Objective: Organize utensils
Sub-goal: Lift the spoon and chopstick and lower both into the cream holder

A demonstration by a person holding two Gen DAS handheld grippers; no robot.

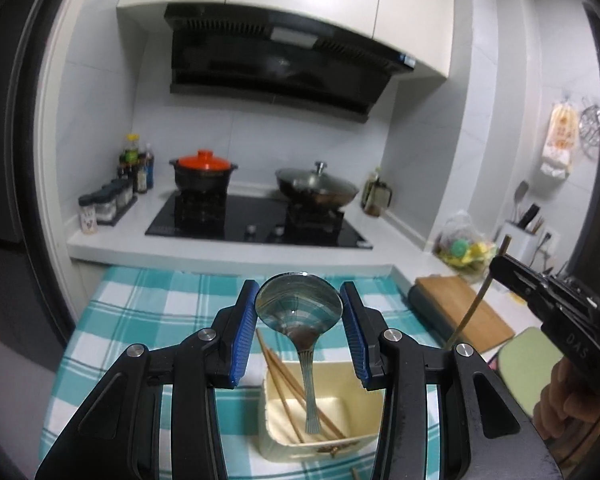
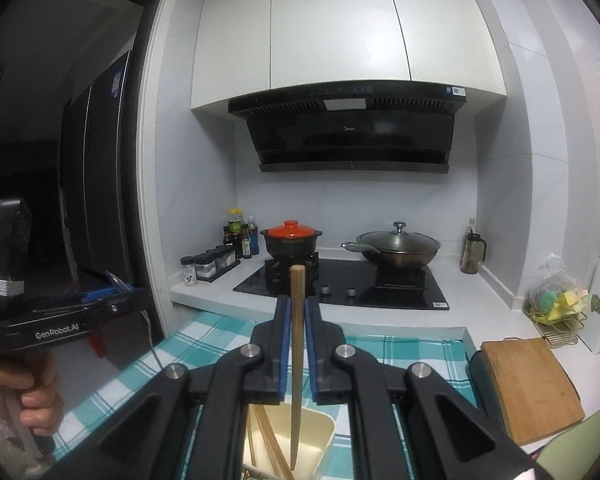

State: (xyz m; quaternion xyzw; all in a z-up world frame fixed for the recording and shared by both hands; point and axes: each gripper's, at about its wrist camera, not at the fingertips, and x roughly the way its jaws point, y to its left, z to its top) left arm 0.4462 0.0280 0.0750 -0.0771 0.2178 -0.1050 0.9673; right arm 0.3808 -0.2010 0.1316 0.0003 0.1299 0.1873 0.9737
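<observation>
Left gripper (image 1: 299, 312) fingers part-open, clamped on spoon (image 1: 299, 307) bowl, handle hanging into cream container (image 1: 364, 408). Right gripper (image 2: 298, 320) fingers nearly closed, pinching upright chopstick (image 2: 297, 344) above same container on checked desk (image 1: 148, 312), near its front edge.

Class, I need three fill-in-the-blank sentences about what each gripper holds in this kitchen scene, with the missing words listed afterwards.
1. The left gripper holds a metal ____ by its bowl.
2. The right gripper is shut on a single wooden ____.
3. Both hang above a cream-coloured box that already contains several ____.
4. The pot on the stove has an ____ lid.

Missing words: spoon; chopstick; chopsticks; orange
</observation>
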